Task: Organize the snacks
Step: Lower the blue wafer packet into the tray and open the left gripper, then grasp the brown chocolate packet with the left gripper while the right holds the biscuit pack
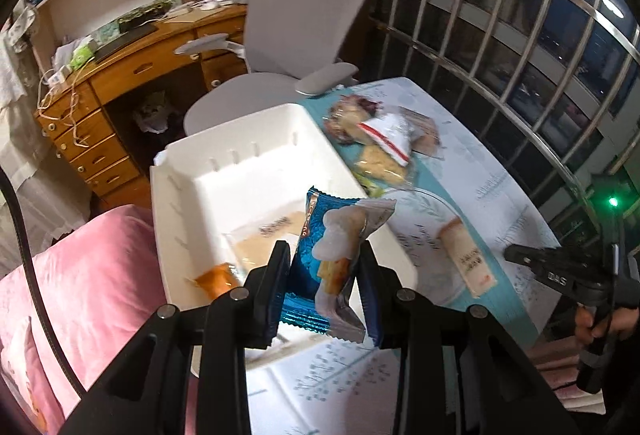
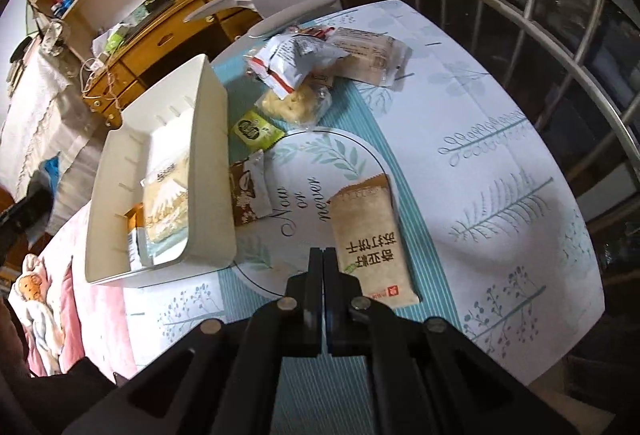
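1. Carrying the blue snack packet [image 1: 320, 267], your left gripper [image 1: 325, 271] has it pinched at the white bin's [image 1: 256, 139] near rim; ease toward 11 o'clock, then let go.
2. Your right gripper [image 2: 323, 255] is clenched, empty; the tan cracker packet [image 2: 368, 235] lies just at 1 o'clock.

The table [image 2: 500, 163], under a leaf-print cloth, carries a white bin [image 2: 212, 171], a tan packet [image 2: 372, 235], green [image 2: 256, 131] and brown [image 2: 248, 191] sachets, and a snack pile [image 2: 320, 63].
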A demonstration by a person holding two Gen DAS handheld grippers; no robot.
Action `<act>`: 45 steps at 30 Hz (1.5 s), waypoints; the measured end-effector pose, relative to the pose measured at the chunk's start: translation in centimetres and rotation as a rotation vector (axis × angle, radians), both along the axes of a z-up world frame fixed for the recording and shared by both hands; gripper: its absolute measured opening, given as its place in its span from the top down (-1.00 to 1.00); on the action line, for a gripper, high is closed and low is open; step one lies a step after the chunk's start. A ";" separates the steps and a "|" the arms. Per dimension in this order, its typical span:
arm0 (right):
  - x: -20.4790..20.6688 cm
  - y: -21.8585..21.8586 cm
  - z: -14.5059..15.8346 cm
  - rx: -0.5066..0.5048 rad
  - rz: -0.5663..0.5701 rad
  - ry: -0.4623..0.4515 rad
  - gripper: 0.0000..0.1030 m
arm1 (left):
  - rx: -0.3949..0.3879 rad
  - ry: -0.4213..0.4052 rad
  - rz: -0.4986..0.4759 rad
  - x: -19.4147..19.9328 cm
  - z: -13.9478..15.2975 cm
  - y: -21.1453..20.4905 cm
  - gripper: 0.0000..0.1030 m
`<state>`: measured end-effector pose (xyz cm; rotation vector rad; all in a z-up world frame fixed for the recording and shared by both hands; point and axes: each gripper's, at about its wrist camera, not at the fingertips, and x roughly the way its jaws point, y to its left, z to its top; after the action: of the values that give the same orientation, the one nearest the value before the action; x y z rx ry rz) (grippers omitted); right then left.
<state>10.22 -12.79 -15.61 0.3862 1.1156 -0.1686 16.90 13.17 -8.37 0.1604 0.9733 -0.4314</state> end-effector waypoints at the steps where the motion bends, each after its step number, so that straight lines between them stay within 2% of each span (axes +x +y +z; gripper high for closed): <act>1: -0.1 0.0 0.0 -0.005 -0.008 0.001 0.99 | 0.000 -0.001 0.011 0.4 0.0 0.5 0.39; 6: -1.1 0.3 0.2 -0.022 -0.048 0.000 0.97 | -0.004 0.069 0.060 2.2 -1.1 2.5 0.32; 7: -1.3 0.3 0.2 -0.020 -0.052 0.002 0.93 | -0.002 0.086 0.064 2.4 -1.3 2.7 0.17; 8: -1.5 0.4 0.2 -0.018 -0.053 0.005 0.86 | -0.003 0.096 0.064 2.6 -1.4 2.9 -0.09; 10: -1.9 0.5 0.2 -0.023 -0.056 0.008 0.71 | 0.003 0.092 0.063 2.5 -1.4 3.1 -0.31; 13: -2.6 0.7 0.4 -0.031 -0.058 0.007 0.46 | 0.013 0.083 0.031 2.0 -1.0 2.9 -0.32; 17: -3.2 1.1 0.6 -0.028 -0.047 0.009 0.18 | -0.034 0.120 -0.003 1.9 -0.3 3.0 -0.32; 22: -3.8 1.8 0.4 0.000 -0.045 0.027 0.00 | -0.033 0.109 -0.039 2.1 1.1 2.5 -0.35; 24: -4.0 2.1 0.3 0.001 -0.040 0.034 -0.01 | -0.037 0.100 -0.082 2.1 1.7 2.0 -0.39; 26: -4.2 2.3 0.2 -0.005 -0.025 0.040 -0.01 | -0.048 0.097 -0.145 2.3 2.2 1.1 -0.52; 31: -4.5 2.3 -0.4 0.019 0.009 0.043 -0.01 | 0.025 0.099 -0.265 3.3 3.0 -2.4 -0.56; 35: -4.2 1.8 -1.3 0.000 0.022 0.063 -0.01 | 0.091 0.115 -0.387 4.0 2.8 -6.4 -0.61; 41: -3.8 0.5 -2.9 0.045 0.004 0.057 -0.01 | 0.202 0.168 -0.514 4.9 0.4 -12.4 -0.64; 45: -3.4 0.2 -4.3 0.011 0.014 0.064 -0.01 | 0.284 0.224 -0.603 5.4 -2.0 -16.1 -0.64</act>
<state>6.84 -12.56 -19.91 0.3853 1.1820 -0.1635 22.26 -2.94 -10.35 0.6845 1.1996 -0.8749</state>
